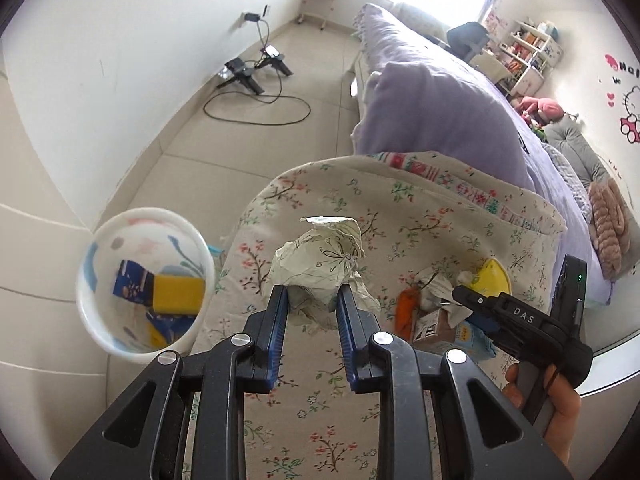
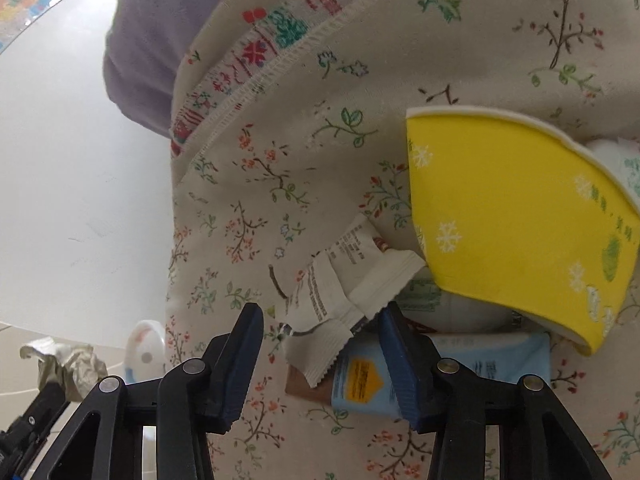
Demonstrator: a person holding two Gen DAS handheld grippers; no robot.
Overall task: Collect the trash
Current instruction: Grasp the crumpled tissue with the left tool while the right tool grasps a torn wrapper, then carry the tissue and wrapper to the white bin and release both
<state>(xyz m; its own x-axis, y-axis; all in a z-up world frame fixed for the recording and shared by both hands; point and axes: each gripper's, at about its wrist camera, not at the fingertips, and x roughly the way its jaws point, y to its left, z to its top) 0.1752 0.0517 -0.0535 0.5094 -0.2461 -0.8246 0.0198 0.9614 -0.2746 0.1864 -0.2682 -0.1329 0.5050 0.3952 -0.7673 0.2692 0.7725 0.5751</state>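
Observation:
My left gripper (image 1: 313, 295) is shut on a crumpled paper ball (image 1: 320, 258) and holds it above the floral cloth (image 1: 320, 400). A white trash bin (image 1: 144, 280) stands on the floor to its left, with blue and yellow packaging inside. My right gripper (image 2: 320, 320) is open just above the cloth, its jaws on either side of a white wrapper (image 2: 344, 292). Beside the wrapper lie a flattened yellow paper cup (image 2: 512, 220) and a light blue carton (image 2: 480, 364). The right gripper (image 1: 480, 308) also shows in the left wrist view over this pile.
The floral cloth covers the end of a bed with a purple blanket (image 1: 436, 108). Black stands and a cable (image 1: 256, 76) lie on the tiled floor by the wall. A white wall (image 2: 80, 200) is at the left of the right wrist view.

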